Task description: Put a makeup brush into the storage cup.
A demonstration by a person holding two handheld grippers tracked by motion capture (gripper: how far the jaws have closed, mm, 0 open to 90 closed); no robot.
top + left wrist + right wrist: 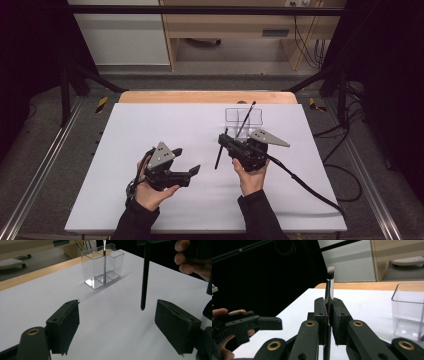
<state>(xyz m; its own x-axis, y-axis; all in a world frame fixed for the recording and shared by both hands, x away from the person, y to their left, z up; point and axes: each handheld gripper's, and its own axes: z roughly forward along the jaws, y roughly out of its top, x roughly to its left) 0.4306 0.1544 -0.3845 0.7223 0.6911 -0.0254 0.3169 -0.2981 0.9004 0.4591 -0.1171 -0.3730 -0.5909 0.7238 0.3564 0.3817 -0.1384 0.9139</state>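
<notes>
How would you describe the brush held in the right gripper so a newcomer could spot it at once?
On the white table, look just in front of the clear organizer. There the right gripper clamps a thin black makeup brush, bristles up. Unlike the other brush leaning inside the organizer, this one hangs above the table.

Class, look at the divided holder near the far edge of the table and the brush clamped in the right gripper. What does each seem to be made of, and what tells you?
Divided holder: probably clear glossy plastic, possibly acrylic; the table shows through its walls and the base reflects light. Makeup brush in the right gripper: a shiny, metal-looking ferrule, soft pale bristles with darker tips, and a smooth black handle, plastic or painted wood; I cannot tell which.
</notes>
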